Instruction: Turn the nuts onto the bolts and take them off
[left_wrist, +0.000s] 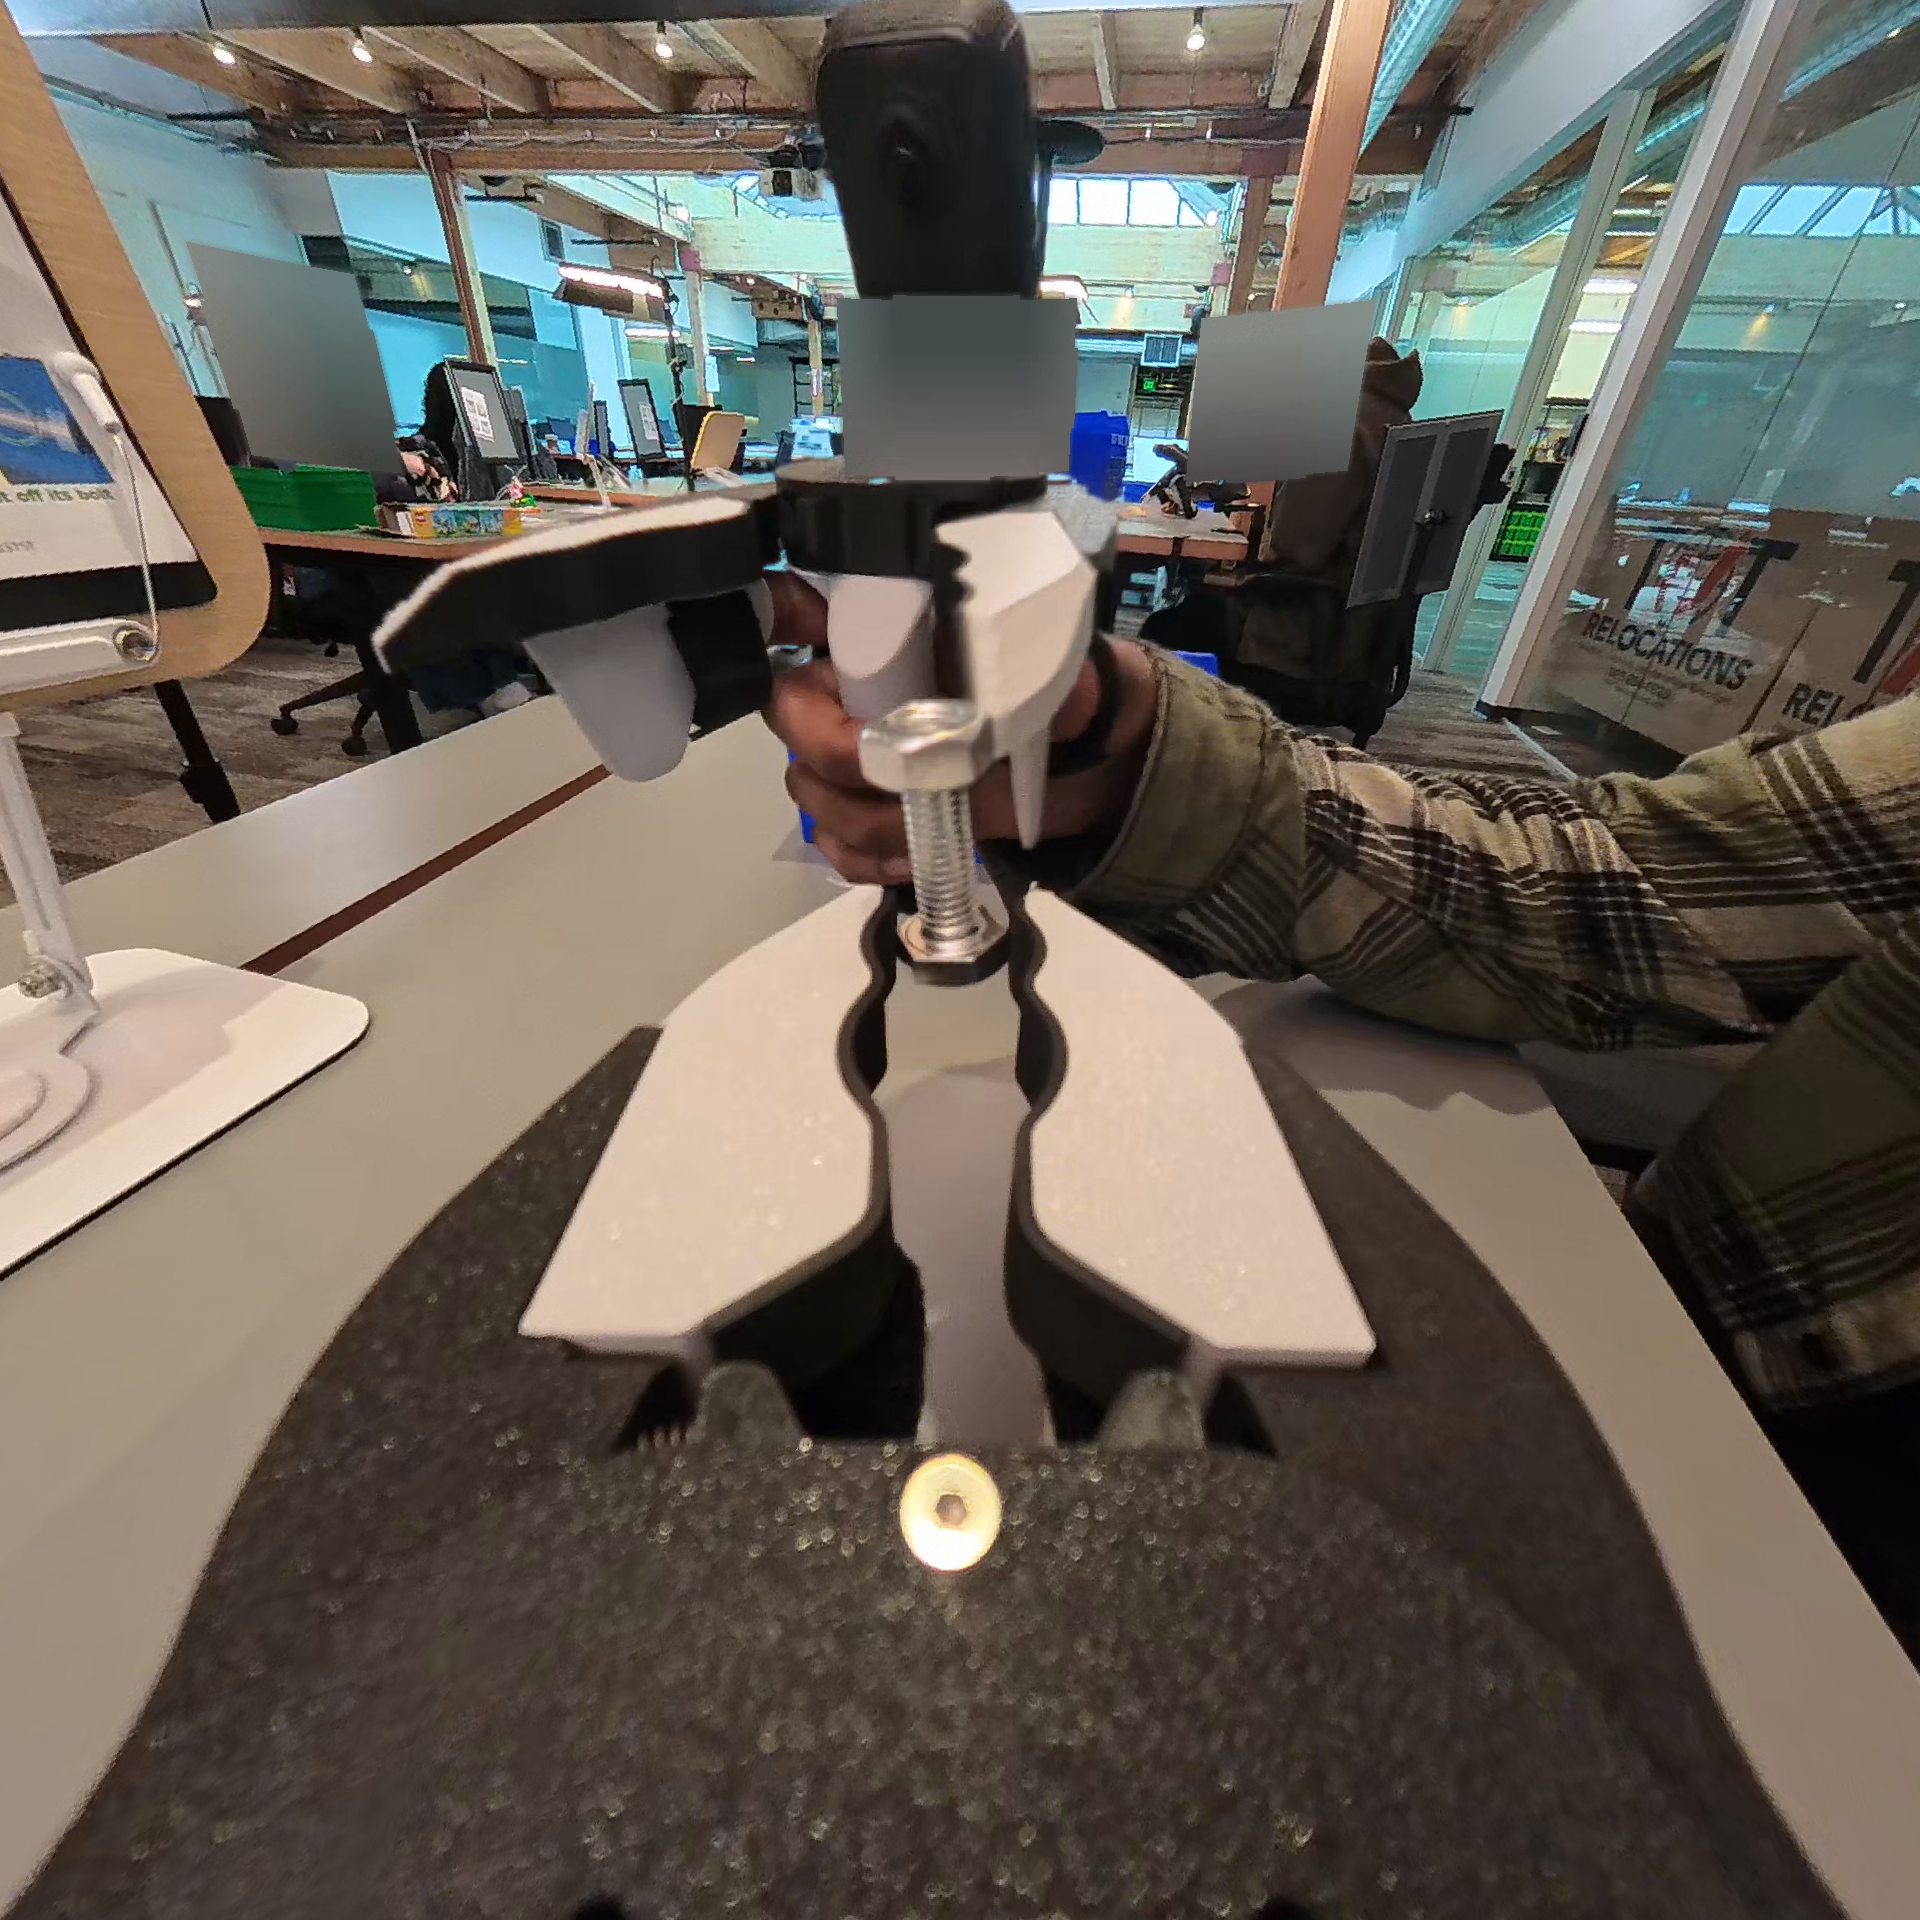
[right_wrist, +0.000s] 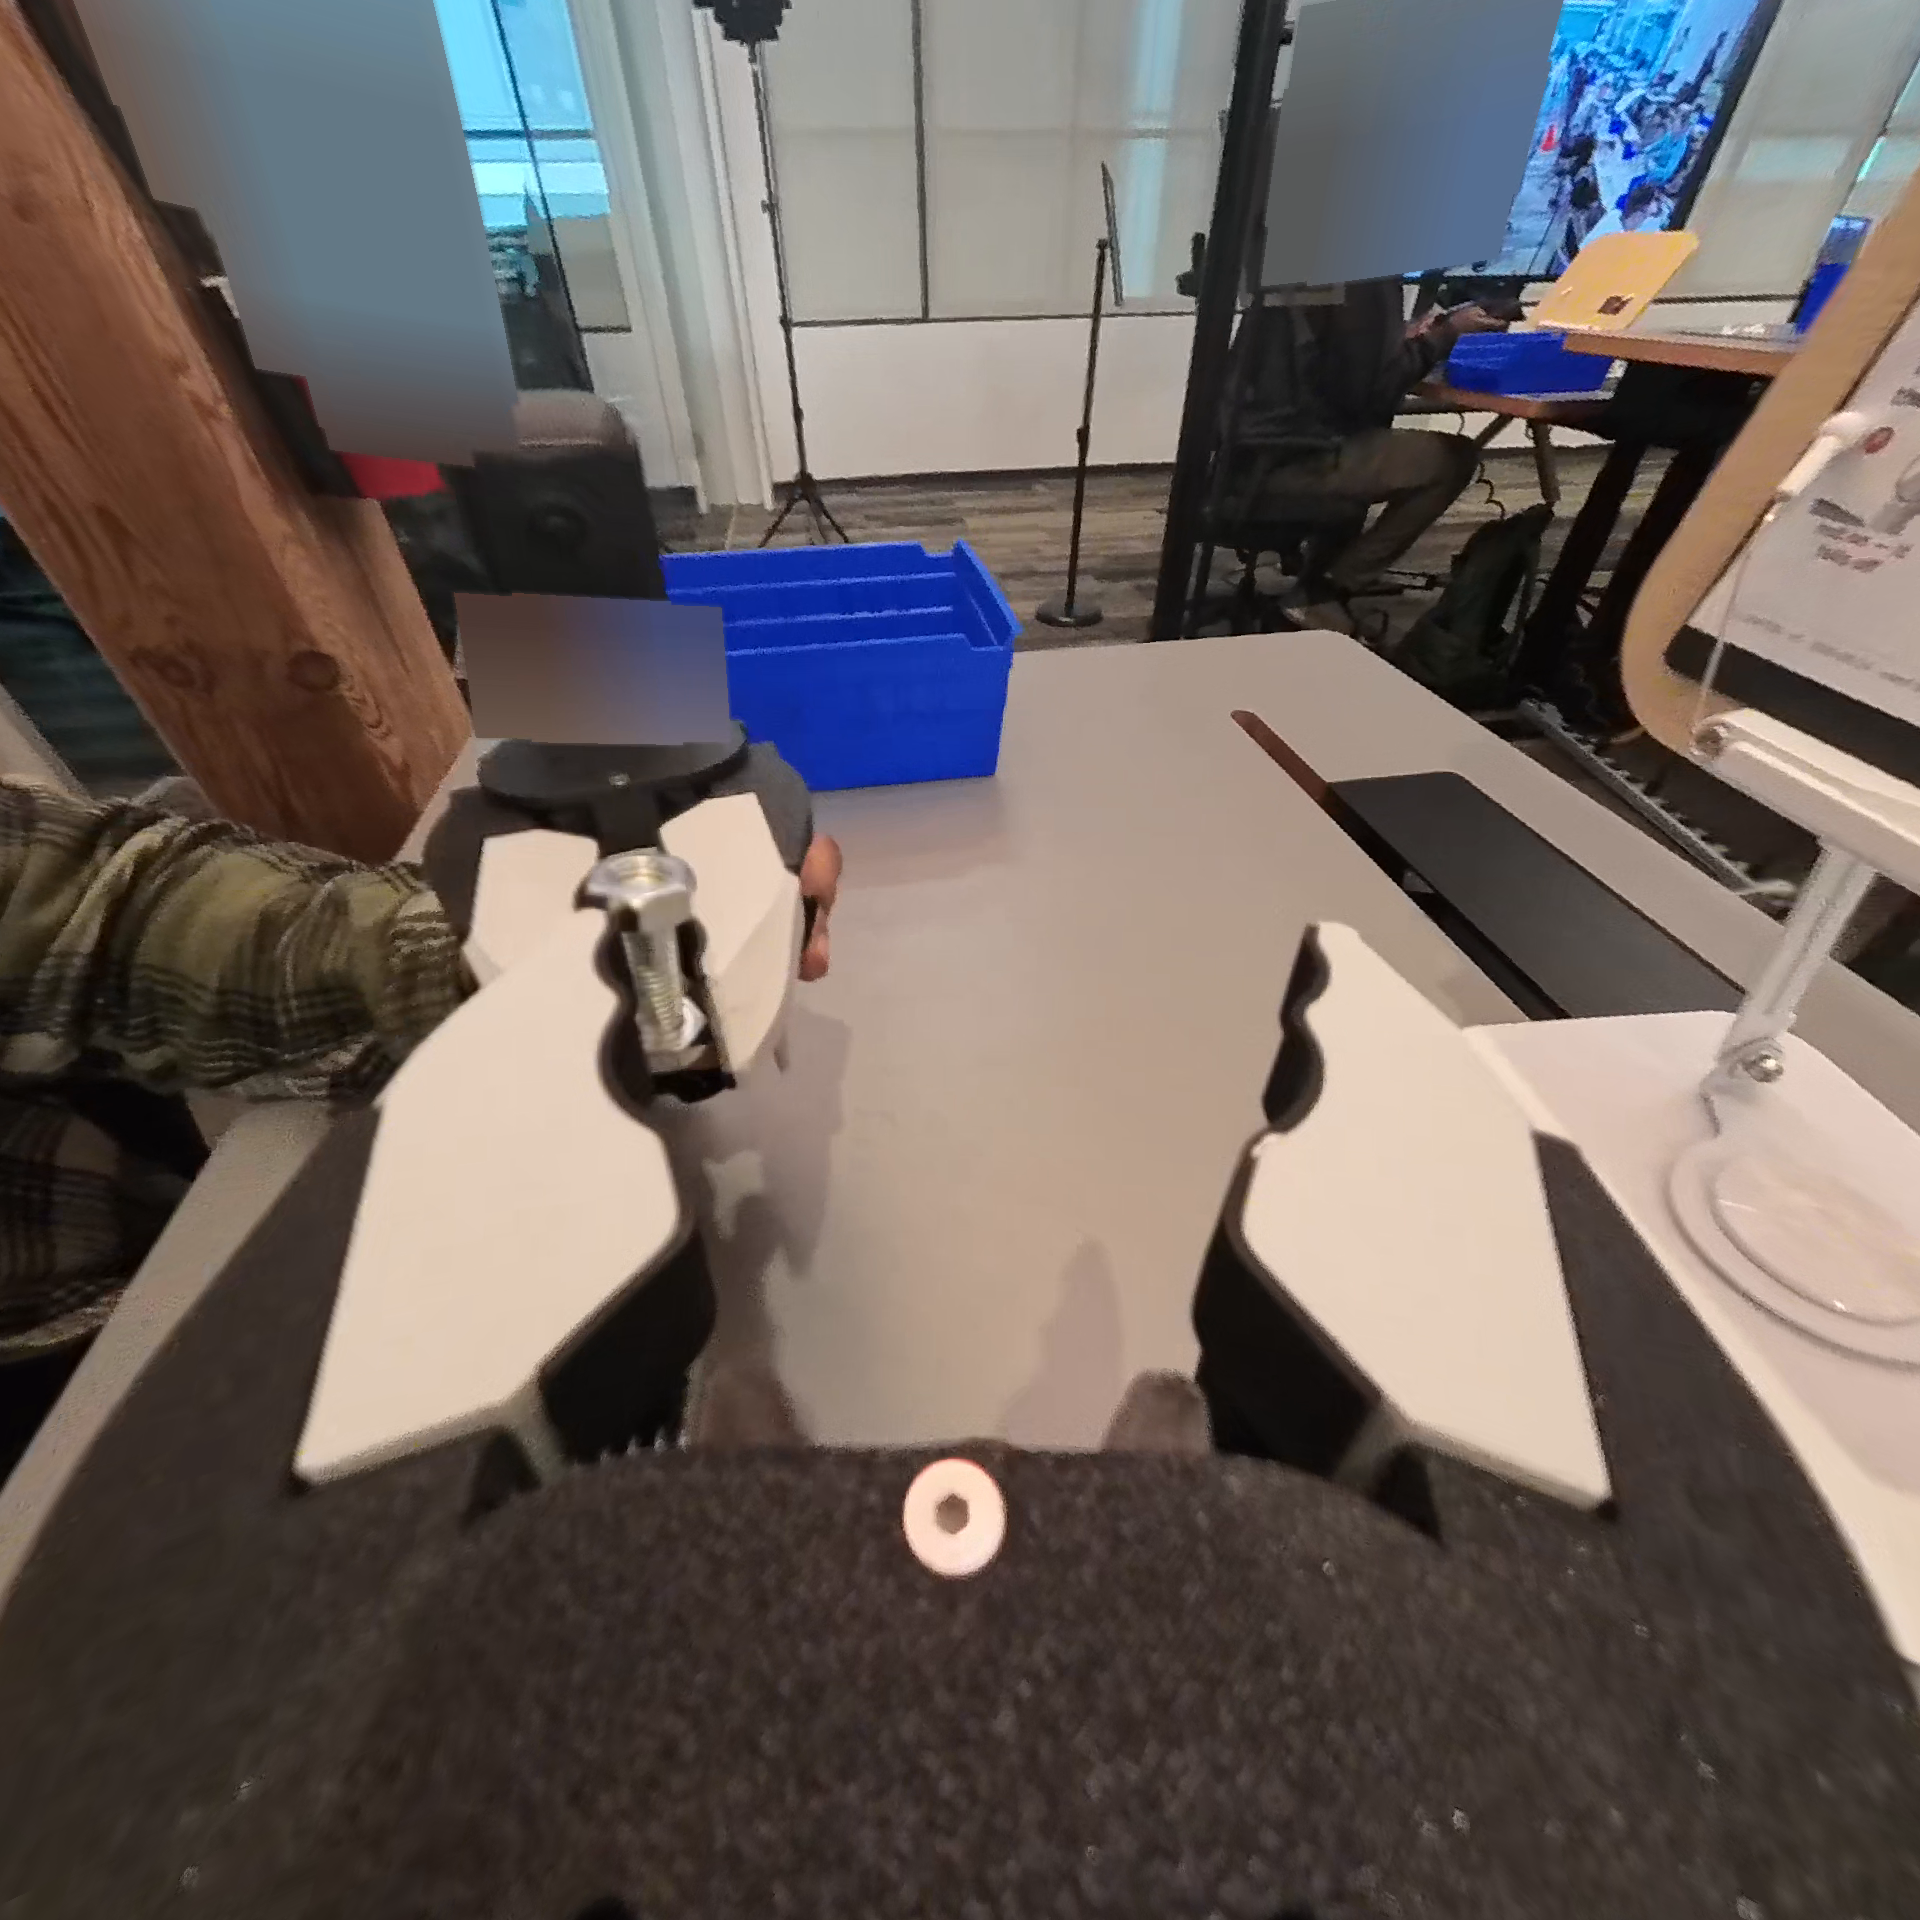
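Note:
A silver bolt stands upright with its hex head on top and a hex nut threaded on its lower end. My left gripper is shut on the nut at its fingertips, above the grey table. The right wrist view shows that gripper holding the bolt at the left. My right gripper is wide open and empty; its left finger is beside the bolt. In the left wrist view the right gripper is behind the bolt, one finger next to the head.
A blue bin sits at the table's far edge by a wooden post. A tablet on a white stand is at the right, also in the left wrist view. A black mat lies beyond. A plaid sleeve reaches in.

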